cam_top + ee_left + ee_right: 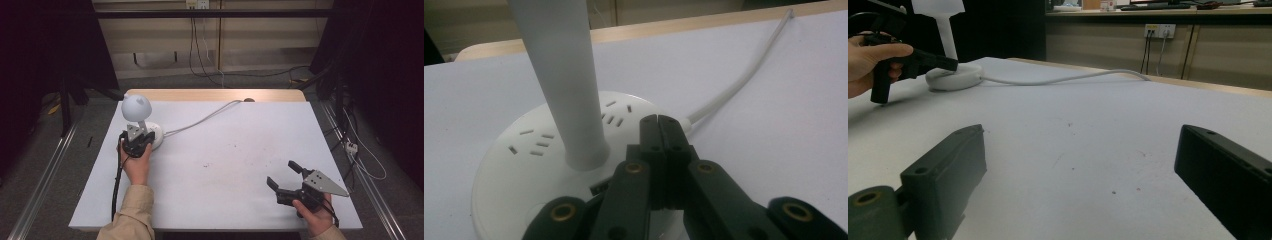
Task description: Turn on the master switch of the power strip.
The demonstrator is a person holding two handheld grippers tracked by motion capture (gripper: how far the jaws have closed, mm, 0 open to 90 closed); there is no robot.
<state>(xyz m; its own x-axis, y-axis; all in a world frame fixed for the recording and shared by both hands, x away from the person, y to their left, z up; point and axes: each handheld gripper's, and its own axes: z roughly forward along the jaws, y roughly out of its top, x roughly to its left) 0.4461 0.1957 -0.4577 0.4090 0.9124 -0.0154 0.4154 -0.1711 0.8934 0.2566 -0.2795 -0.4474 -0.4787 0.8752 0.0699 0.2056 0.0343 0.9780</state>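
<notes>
I am resting my right gripper [284, 176] near the front right corner of the tabletop [240, 165], jaws spread wide with nothing between them. Farther in, toward the left edge, I am holding my left gripper [658, 120] with its jaws pressed fully together, empty, tips poised over the round base of the white desk lamp [539, 165], just beside its upright stem. The lamp is standing near the rear left corner, and its cord [202, 120] is trailing toward the rear edge. Judged risk: pushing the closed tips down off-centre could be tipping or sliding the light base; a sideways slip could be knocking the stem, and the cord could be dragging the lamp
</notes>
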